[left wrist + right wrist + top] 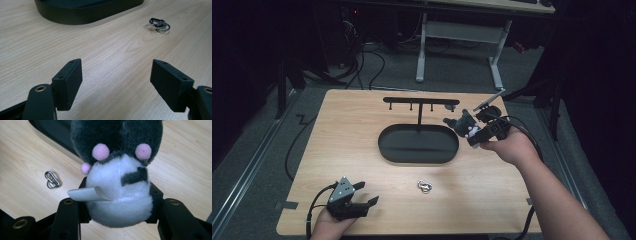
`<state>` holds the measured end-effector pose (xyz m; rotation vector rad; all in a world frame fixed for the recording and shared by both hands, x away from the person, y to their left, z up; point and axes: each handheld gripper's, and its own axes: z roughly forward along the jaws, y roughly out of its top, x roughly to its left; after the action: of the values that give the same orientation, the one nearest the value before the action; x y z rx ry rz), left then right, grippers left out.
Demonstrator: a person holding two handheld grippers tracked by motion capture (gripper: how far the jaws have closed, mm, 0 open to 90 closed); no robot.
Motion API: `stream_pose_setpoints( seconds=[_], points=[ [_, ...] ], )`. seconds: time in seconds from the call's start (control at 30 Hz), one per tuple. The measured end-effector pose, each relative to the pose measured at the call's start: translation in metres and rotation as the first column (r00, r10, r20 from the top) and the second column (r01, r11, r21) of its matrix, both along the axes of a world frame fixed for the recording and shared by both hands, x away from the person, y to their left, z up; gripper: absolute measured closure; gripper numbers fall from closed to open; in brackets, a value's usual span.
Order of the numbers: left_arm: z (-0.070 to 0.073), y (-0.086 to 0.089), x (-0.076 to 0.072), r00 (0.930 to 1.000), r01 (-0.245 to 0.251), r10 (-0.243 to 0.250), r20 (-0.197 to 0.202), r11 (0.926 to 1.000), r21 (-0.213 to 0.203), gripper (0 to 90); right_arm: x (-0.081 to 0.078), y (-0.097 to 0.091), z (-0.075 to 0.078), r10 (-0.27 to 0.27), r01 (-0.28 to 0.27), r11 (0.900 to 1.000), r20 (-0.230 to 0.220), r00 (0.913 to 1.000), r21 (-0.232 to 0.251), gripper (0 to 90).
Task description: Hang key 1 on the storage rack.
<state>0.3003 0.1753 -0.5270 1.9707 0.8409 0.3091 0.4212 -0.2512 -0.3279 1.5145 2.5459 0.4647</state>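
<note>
My right gripper [469, 134] is shut on a small plush toy [463, 122], dark grey and white with pink spots, held in the air just right of the black stand. In the right gripper view the plush toy [117, 177] bulges between both jaws, a white tag sticking out at its left. A metal key ring with a clasp [425, 186] lies on the wood in front of the oval base [387, 145]. My left gripper [364, 196] stands open near the table's front left edge. The key ring [159, 24] lies ahead of it to the right, and nothing sits between its jaws.
The black stand has an oval tray base and a thin post carrying a crossbar with small pegs [421, 101]. The wooden table [352, 120] ends close behind the stand. A white-legged desk [459, 35] and cables sit on the floor beyond.
</note>
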Motion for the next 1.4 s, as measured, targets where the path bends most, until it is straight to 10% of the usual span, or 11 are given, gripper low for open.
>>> stream_pose_setpoints(
  seconds=[0.47, 1.4],
  points=[
    [0.0, 0.0, 0.0, 0.9999, 0.014, -0.014, -0.002, 0.9999, 0.006, 26.3, 0.011, 0.007, 0.025, -0.024, 0.023, 0.9997, 0.074, 0.997, 0.005, 52.9],
    [-0.002, -0.003, -0.001, 0.9996, 0.027, -0.027, -0.008, 0.9995, 0.016, 26.4, 0.02, 0.003, 0.01, -0.083, 0.081, 0.9965, 0.114, 0.99, 0.024, 52.1]
  ],
)
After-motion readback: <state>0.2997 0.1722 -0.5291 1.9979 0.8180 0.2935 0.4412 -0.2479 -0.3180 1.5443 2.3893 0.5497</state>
